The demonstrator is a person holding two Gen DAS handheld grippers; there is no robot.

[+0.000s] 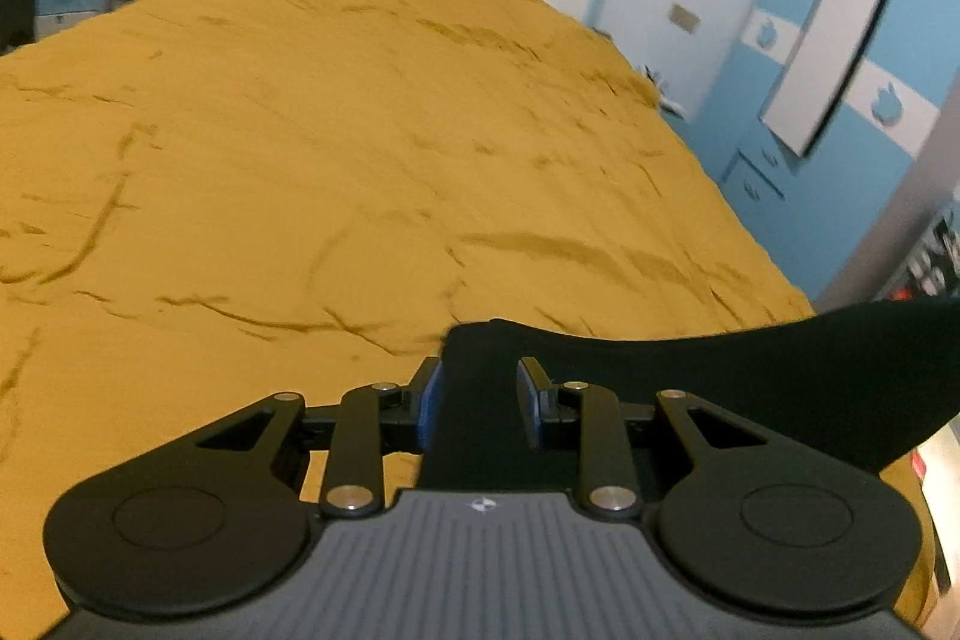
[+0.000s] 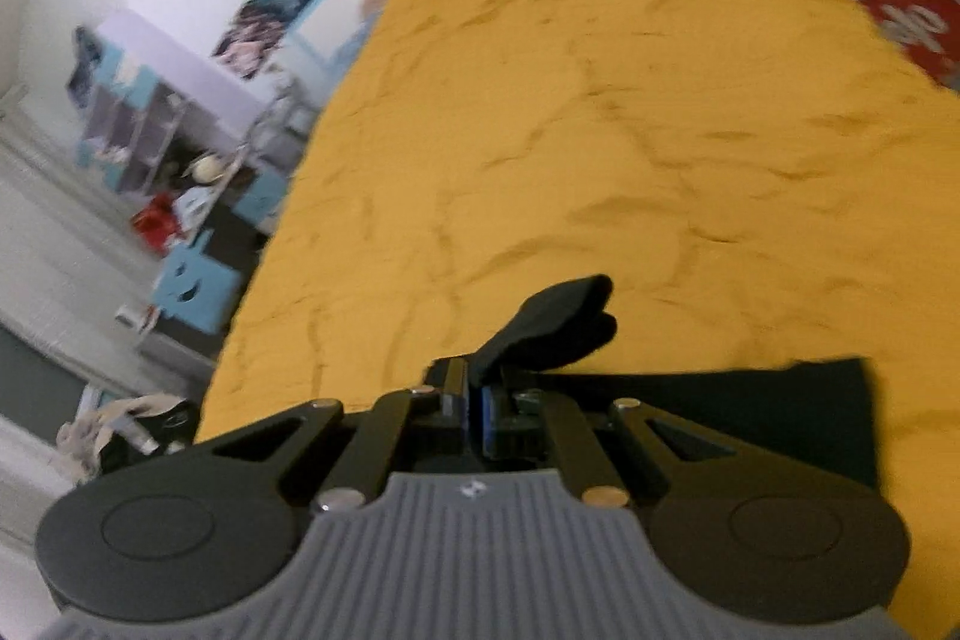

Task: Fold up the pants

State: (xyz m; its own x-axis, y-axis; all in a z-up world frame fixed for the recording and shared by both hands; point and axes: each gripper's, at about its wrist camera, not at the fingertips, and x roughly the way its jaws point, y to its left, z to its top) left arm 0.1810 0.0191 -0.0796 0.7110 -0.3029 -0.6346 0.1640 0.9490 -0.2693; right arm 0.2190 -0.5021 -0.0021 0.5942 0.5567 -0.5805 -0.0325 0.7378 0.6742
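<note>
The black pants (image 1: 750,388) lie at the near edge of a bed with a mustard-yellow cover (image 1: 360,160). In the left wrist view my left gripper (image 1: 480,394) has its blue-padded fingers apart on either side of a strip of the black cloth, and the cloth runs off to the right. In the right wrist view my right gripper (image 2: 480,400) is shut on a bunched fold of the pants (image 2: 558,322), which sticks up past the fingertips. More black cloth (image 2: 750,406) spreads flat to the right.
The yellow bed cover (image 2: 600,130) fills most of both views. A blue and white wardrobe (image 1: 840,70) stands right of the bed. Shelves and clutter (image 2: 150,130) stand on the left, and a red item (image 2: 900,10) lies beyond the bed's right side.
</note>
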